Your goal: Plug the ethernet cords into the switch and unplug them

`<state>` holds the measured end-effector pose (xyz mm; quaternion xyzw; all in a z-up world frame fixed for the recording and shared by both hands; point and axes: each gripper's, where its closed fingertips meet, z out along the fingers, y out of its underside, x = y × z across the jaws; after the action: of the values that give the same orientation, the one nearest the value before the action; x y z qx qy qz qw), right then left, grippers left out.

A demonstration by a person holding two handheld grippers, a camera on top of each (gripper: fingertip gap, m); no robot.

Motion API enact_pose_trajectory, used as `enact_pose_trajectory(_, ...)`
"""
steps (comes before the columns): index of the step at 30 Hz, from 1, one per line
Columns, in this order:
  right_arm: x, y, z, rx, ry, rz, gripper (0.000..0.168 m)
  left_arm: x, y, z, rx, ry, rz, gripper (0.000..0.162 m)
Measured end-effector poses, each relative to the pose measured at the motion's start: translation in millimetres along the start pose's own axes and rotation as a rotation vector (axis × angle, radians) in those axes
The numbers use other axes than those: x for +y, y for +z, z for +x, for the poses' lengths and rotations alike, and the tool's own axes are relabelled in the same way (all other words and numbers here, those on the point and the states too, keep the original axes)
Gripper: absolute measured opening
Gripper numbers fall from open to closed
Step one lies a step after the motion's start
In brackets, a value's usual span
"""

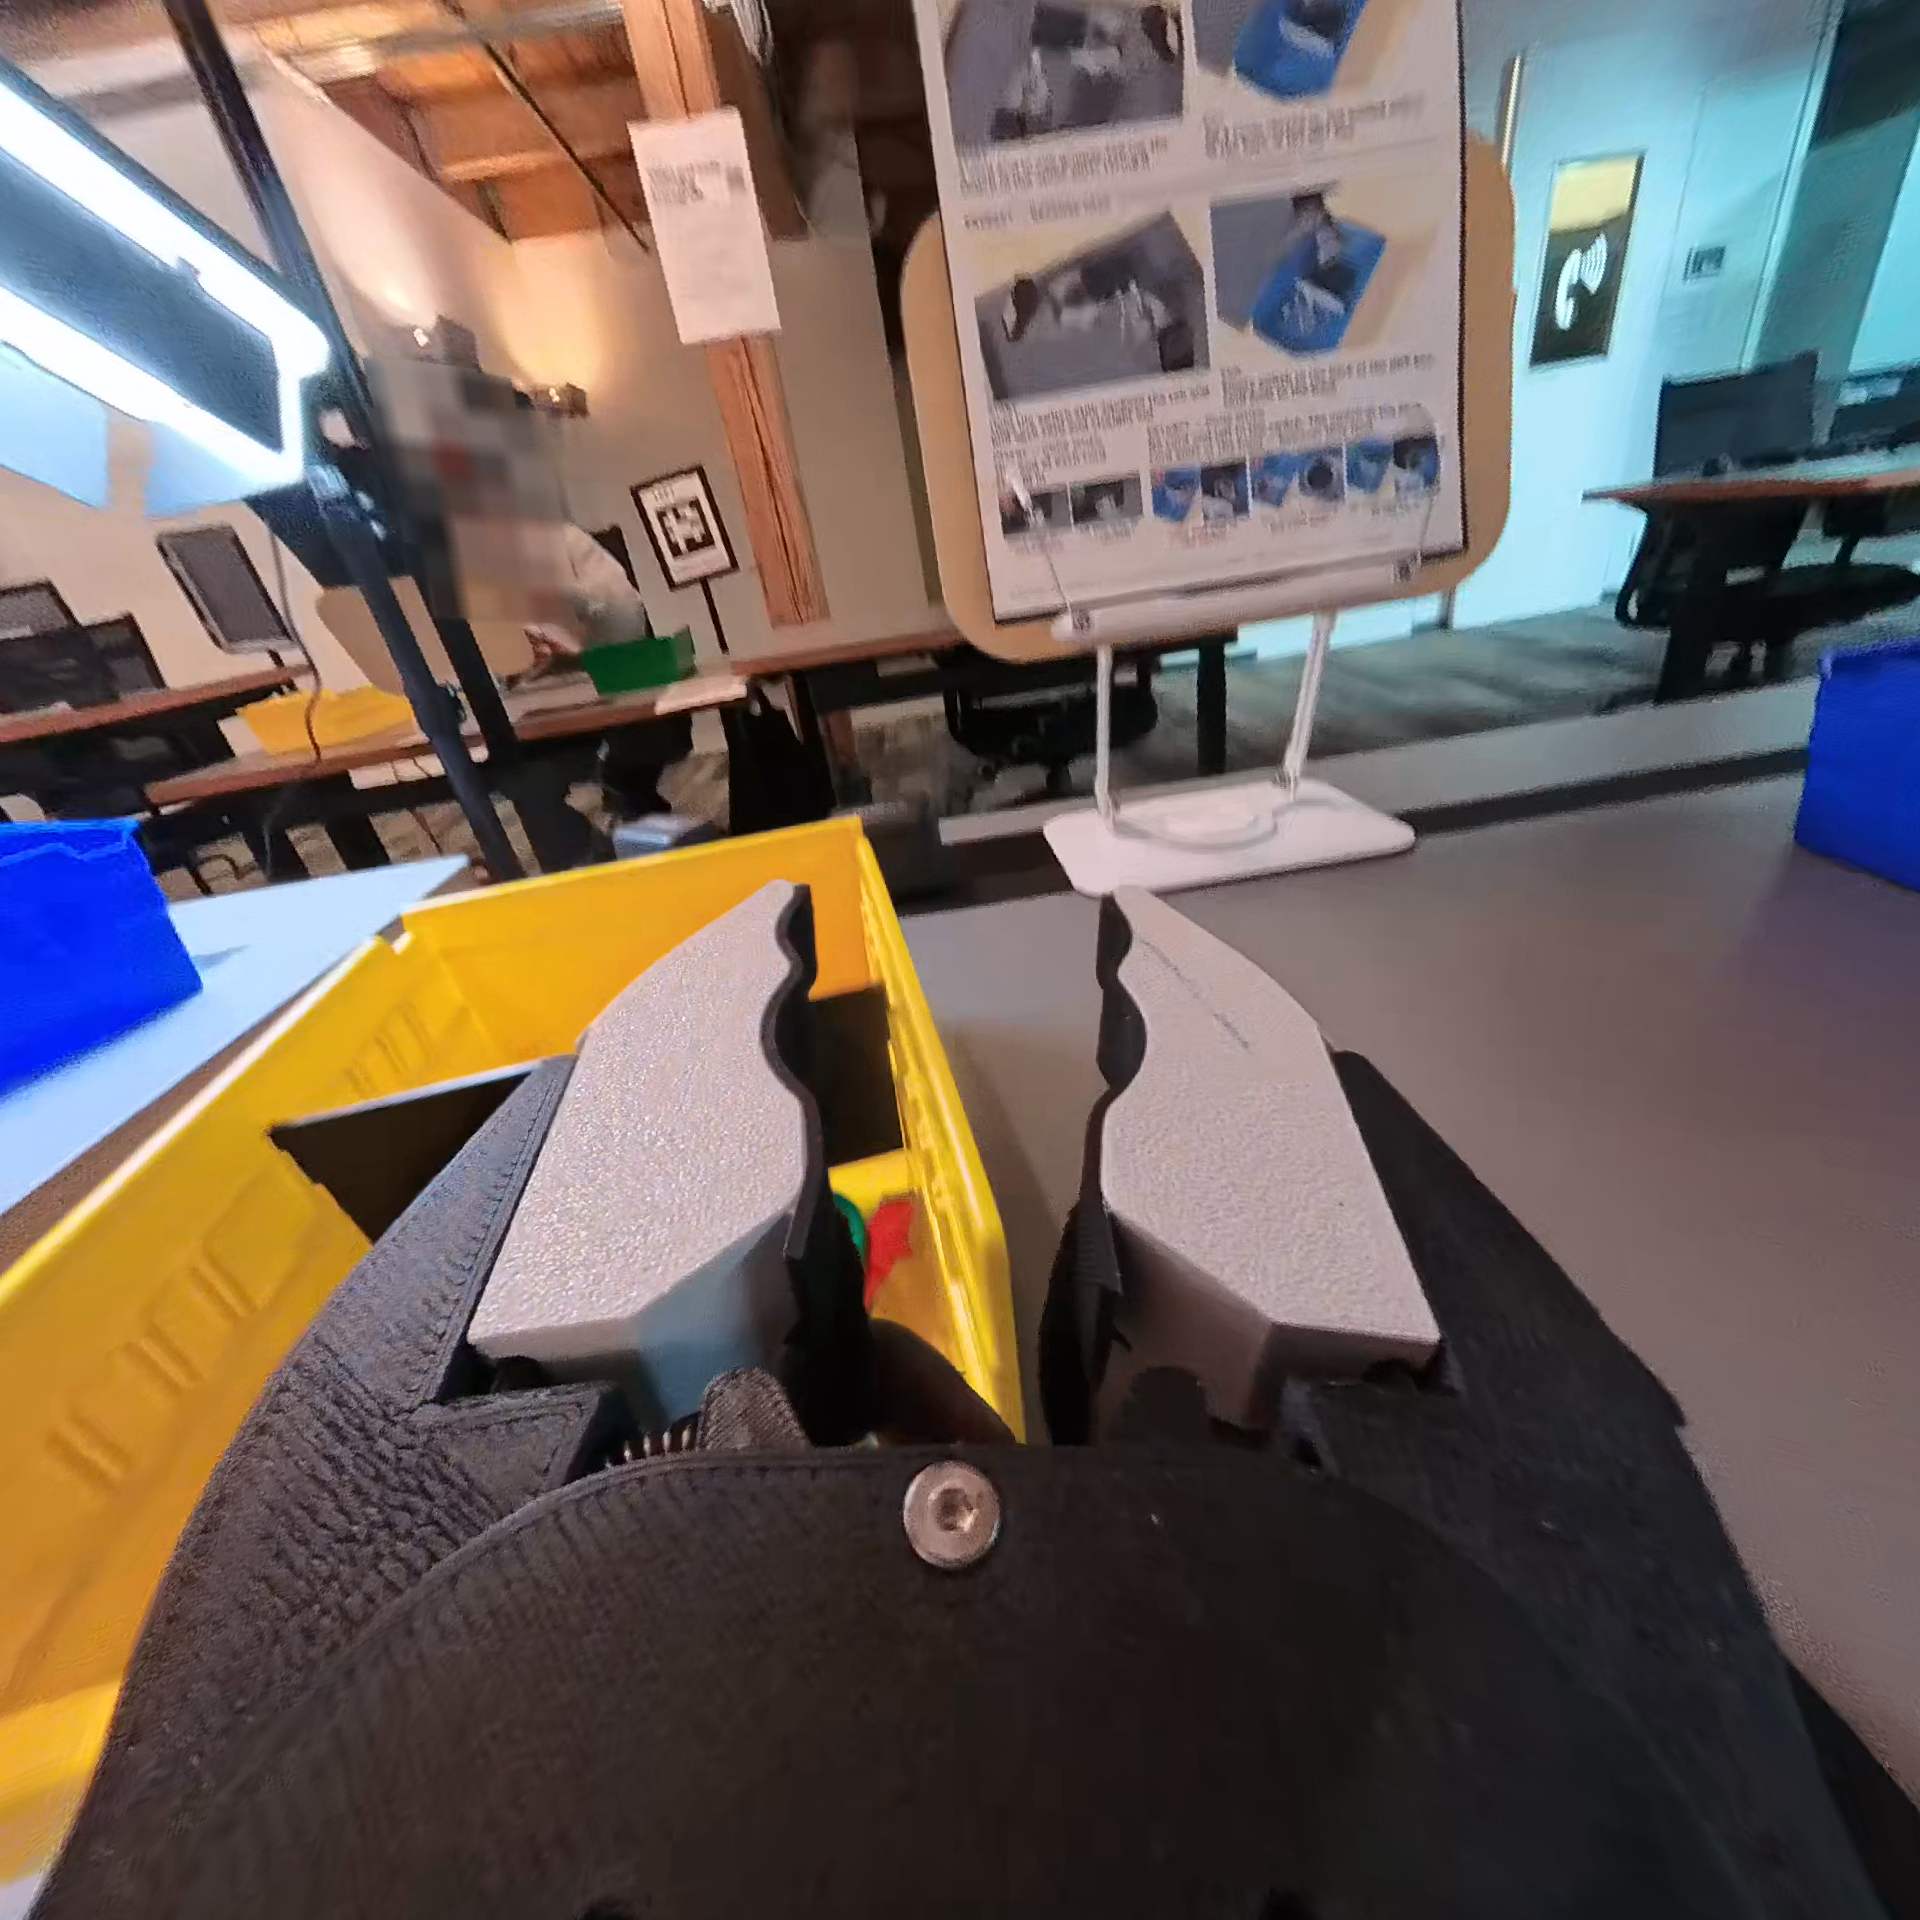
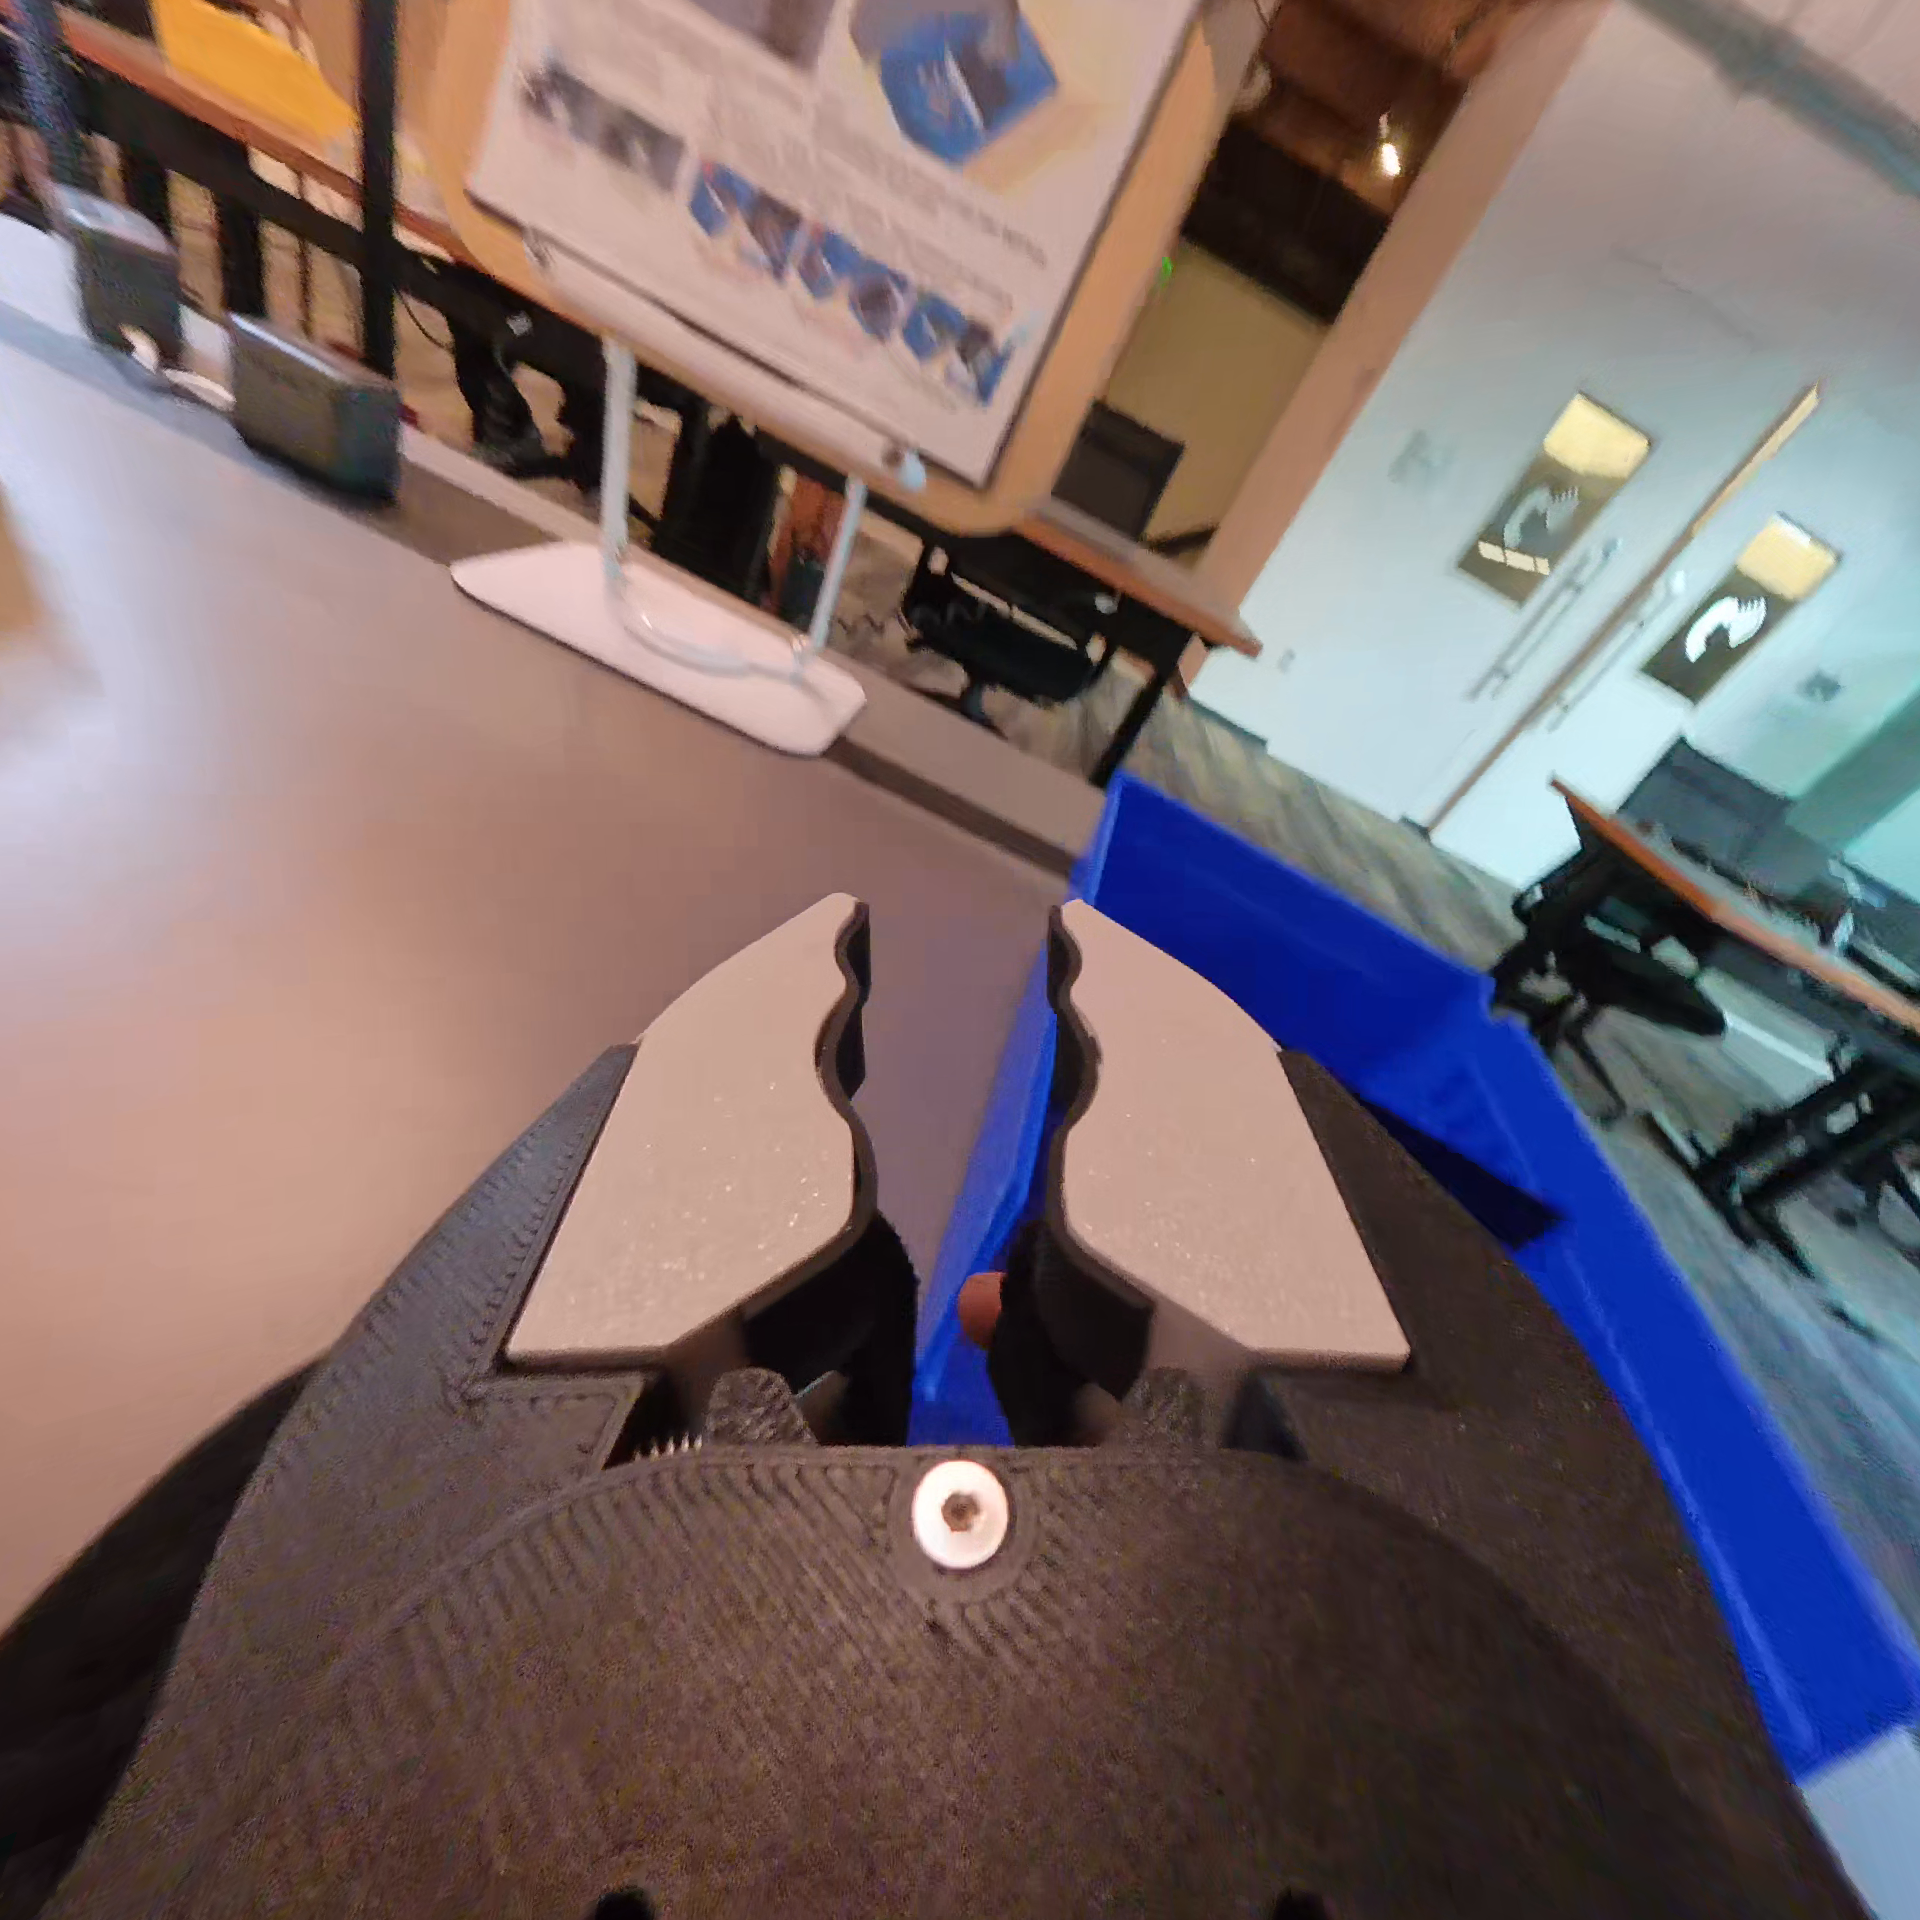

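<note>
No switch or ethernet cord shows in either view. My left gripper (image 1: 956, 914) is open and empty, held above the right wall of a yellow bin (image 1: 623, 935) on the grey table (image 1: 1455, 1039). Green and red bits (image 1: 878, 1236) show inside the bin under the fingers; what they are cannot be told. My right gripper (image 2: 956, 920) is open and empty, held over the left wall of a blue bin (image 2: 1299, 966). A small brown-red thing (image 2: 980, 1304) shows low between its fingers.
An instruction board on a white stand (image 1: 1226, 831) stands at the table's far edge; it also shows in the right wrist view (image 2: 665, 634). Blue bins sit at far left (image 1: 73, 935) and far right (image 1: 1865, 769). A black pole (image 1: 416, 644) rises behind the yellow bin. Tip to tip, the grippers are about 40 cm apart.
</note>
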<state>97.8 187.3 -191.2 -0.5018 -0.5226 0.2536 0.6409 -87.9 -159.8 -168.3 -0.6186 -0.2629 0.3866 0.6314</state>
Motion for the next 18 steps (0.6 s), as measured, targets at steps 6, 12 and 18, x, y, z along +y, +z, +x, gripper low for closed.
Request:
enact_pose_trajectory(6,-71,24,-28,-0.238,-0.045,0.137,0.033,-2,31,-29,0.073,-0.004,-0.169,0.053)
enact_pose_trajectory(12,-107,31,-85,-0.467,-0.013,0.275,0.035,-2,2,-54,0.130,-0.027,-0.266,0.051)
enact_pose_trajectory(18,-69,39,-114,-0.531,0.055,0.251,0.035,17,-1,-75,0.205,0.052,-0.452,0.048)
